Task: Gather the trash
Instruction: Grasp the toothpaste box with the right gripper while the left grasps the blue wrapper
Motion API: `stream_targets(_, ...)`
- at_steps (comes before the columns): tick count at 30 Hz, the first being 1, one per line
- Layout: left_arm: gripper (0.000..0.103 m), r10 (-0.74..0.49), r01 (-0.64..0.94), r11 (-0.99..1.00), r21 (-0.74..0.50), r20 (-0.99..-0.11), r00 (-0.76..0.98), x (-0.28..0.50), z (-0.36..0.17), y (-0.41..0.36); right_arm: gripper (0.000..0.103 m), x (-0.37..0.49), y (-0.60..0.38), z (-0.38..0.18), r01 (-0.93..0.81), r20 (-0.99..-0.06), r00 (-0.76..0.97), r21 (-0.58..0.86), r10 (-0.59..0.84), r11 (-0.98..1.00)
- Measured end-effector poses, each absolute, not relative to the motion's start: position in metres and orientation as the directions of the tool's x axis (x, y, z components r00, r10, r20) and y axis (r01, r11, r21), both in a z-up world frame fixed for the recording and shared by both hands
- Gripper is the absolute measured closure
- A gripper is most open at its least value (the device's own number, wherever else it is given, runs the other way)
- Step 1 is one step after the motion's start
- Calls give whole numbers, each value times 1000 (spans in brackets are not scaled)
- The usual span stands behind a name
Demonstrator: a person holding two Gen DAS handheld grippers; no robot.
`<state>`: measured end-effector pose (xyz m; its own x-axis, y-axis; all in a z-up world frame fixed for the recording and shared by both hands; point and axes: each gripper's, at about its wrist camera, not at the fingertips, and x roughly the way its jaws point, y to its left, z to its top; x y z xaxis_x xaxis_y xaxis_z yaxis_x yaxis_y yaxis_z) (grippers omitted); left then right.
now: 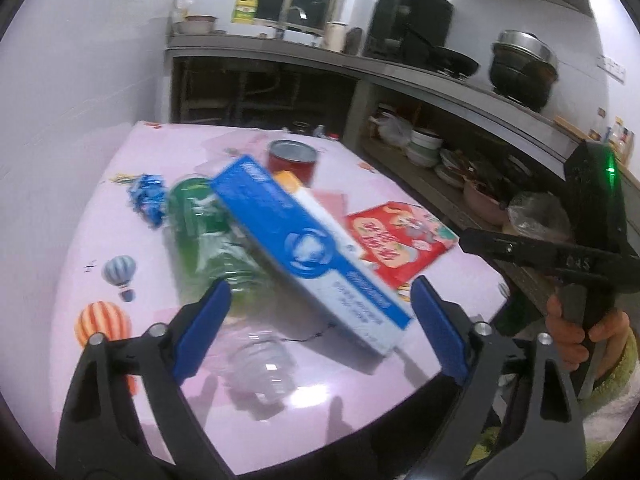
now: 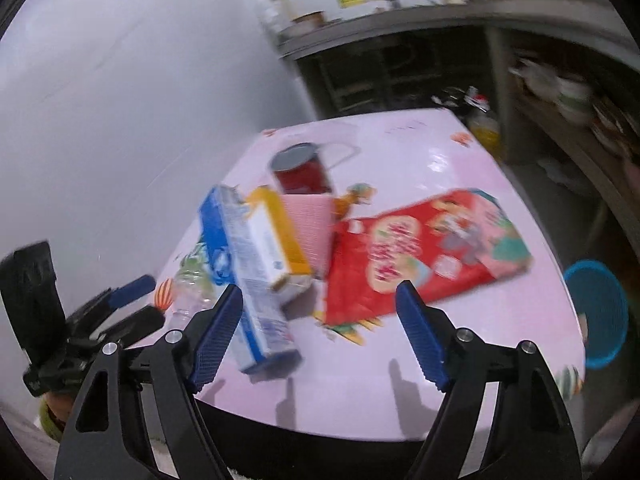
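Though long, blue carton (image 1: 316, 256), centre frame on tabletop (image 1: 80, 216): light, stiff, crushable; grip across its narrow near end. Left claw (image 1: 320, 312) and right claw (image 2: 320, 316) released.

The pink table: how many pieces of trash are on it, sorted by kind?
Boxes: 2, blue box, yellow box
Plastic bottles: 2, green bottle, clear bottle
Cans: 1, red can
Wrappers and packets: 2, red packet, blue wrapper
Total: 7

My left wrist view looks down over the bench (image 1: 100, 208) from its near edge, toward the kitchen shelves. My right wrist view faces likewise, close; both share the blue box (image 1: 308, 248) (image 2: 244, 276) mid-frame.
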<state>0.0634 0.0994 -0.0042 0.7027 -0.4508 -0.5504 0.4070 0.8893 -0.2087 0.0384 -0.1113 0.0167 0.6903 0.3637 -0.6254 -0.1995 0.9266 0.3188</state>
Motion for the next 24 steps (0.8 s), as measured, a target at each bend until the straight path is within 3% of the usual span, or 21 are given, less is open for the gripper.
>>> stream_targets(8,36,-282,192,959,-209,-615,736,96,-13,142,26,58,-32,19,-387,-637,685,92,353,918)
stream_targets(15,46,-279,137,955,-264,-632,723,115,-18,164,26,66,24,0,-438,-655,714,-145,245,887)
stream_targets(19,52,-293,142,949,-280,-628,721,119,-18,167,39,68,42,-12,-426,-674,722,-251,159,869)
stream_targets(23,56,-306,143,944,-297,-628,715,120,-21,166,56,66,46,-16,-425,-698,702,-252,140,869)
stream_targets(24,56,-309,143,943,-301,-629,714,121,-21,166,56,64,46,-15,-425,-699,700,-246,144,871)
